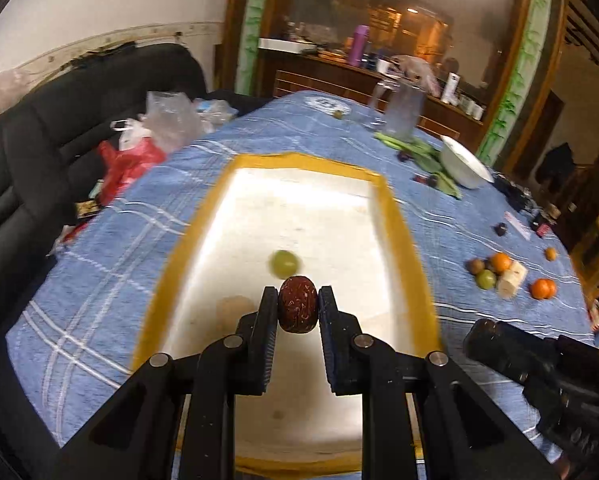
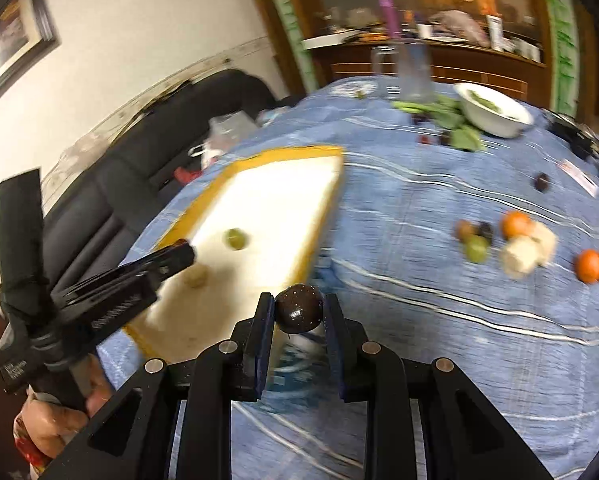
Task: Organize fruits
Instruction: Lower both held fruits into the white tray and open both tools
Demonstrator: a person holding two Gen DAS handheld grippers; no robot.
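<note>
1. Nearest the left wrist cam: left gripper [image 1: 298, 309], black, matte, hinged w/ silver pivot pins. It is clamped on a red-brown date [image 1: 297, 304], oval, wrinkled skin w/ pale flecks, held above the near part of the tray.
2. Nearest the right wrist cam: right gripper [image 2: 298, 312], same build, clenched on a dark round fruit [image 2: 299, 307], glossy, speckled, w/ a highlight. It sits over the blue cloth, just beside the tray's near right edge; what kind of fruit, can't tell.
3. Tray [image 1: 395, 216]: rectangular, white smooth floor, mustard-yellow rim. Near end cut off behind the left gripper's arms; edges blurred in both views.
4. In the tray: green grape [image 1: 285, 263], round, smeared by blur. A pale tan lump [image 2: 197, 276] lies nearer the front left, too blurred to name.
5. Tablecloth [image 1: 99, 280]: blue woven fabric, white plaid lines, slightly rumpled.
6. Fruit cluster [image 1: 495, 272] on the cloth right of the tray, well apart from it: orange rounds, a brown one, a green one, pale cut chunks touching. Pair of orange fruits [image 1: 543, 289] just beside it.
7. White bowl [image 1: 465, 166] at far right, tilted in the left view, green leaves [image 1: 427, 156] beside it; contents hard to read.
8. Clear plastic jug [image 1: 403, 110] farther back, hazy.
9. Red & clear plastic bags [image 1: 139, 148] on the black sofa [image 1: 39, 140], crumpled.
10. Person's hand [image 2: 59, 420] at lower left of the right cam, partly cut off.
</note>
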